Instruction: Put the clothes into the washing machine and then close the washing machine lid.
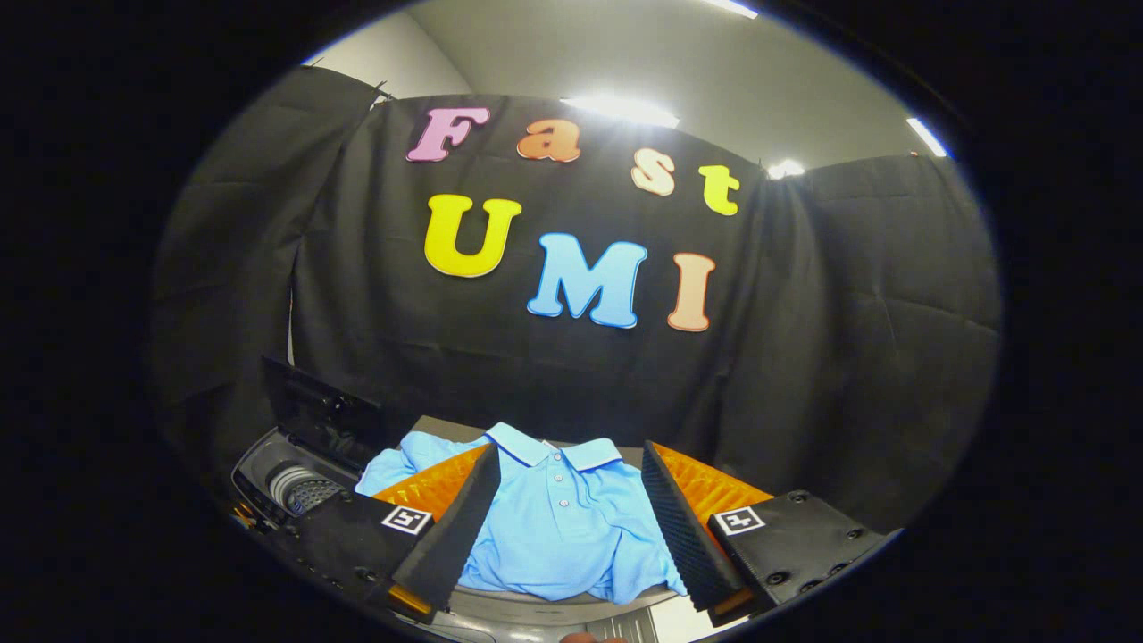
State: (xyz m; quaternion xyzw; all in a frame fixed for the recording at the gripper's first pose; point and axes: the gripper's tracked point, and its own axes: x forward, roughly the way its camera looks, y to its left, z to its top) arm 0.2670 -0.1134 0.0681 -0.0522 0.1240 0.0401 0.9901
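Now the claw (567, 527) is held wide open around the blue shirt (554, 522); if only a thin fold is pinched, the shirt could be dropped beside the washing machine (299, 482).

Counts: 1 light blue polo shirt (563, 527), 1 washing machine (299, 478) with 1 raised lid (317, 415). 1 gripper (564, 505), 2 fingers (451, 527) spread wide apart, 1 square marker tag (406, 519) on each. 3 buttons on the shirt placket.
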